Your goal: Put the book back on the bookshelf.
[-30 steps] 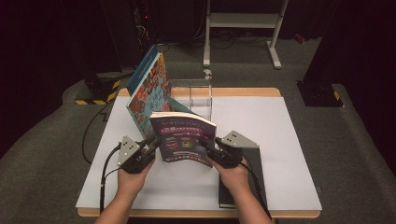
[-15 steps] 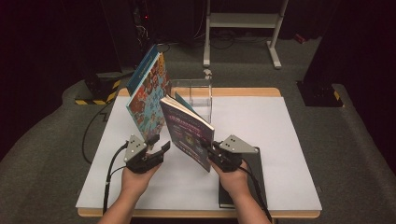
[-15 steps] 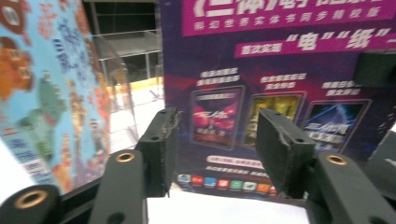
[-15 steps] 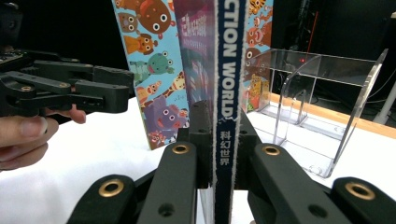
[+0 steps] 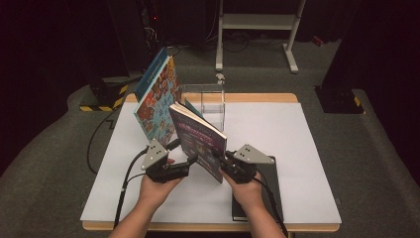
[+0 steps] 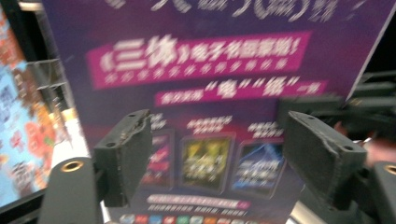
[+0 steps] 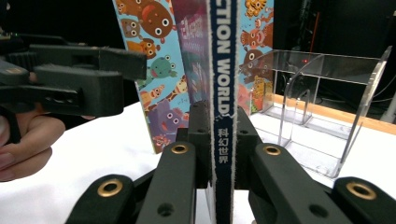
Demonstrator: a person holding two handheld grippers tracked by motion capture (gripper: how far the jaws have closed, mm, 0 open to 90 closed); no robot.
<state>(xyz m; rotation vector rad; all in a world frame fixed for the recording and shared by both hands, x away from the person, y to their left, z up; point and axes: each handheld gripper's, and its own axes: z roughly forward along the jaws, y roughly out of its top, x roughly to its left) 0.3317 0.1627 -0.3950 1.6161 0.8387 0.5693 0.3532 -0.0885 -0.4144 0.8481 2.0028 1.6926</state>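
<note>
A purple magazine [image 5: 198, 139] stands upright over the white table [image 5: 297, 129], spine toward me. My right gripper [image 5: 221, 159] is shut on the lower spine [image 7: 222, 140], which reads "CTION WORLD". My left gripper [image 5: 189, 161] is open just left of the magazine and holds nothing. In the left gripper view the purple cover [image 6: 210, 93] lies close in front of the spread jaws of the left gripper [image 6: 222, 158], not between them. In the right gripper view the left gripper [image 7: 88, 74] hovers at the left.
A colourful picture book [image 5: 154, 99] leans upright at the back left, also seen behind the spine [image 7: 154, 70]. A clear acrylic stand [image 5: 207, 101] sits behind the magazine [image 7: 327, 93]. A black book [image 5: 257, 203] lies flat at the table's front edge.
The left gripper has let go of the magazine and drawn back slightly. The right gripper has swung the magazine from facing me to nearly edge-on.
</note>
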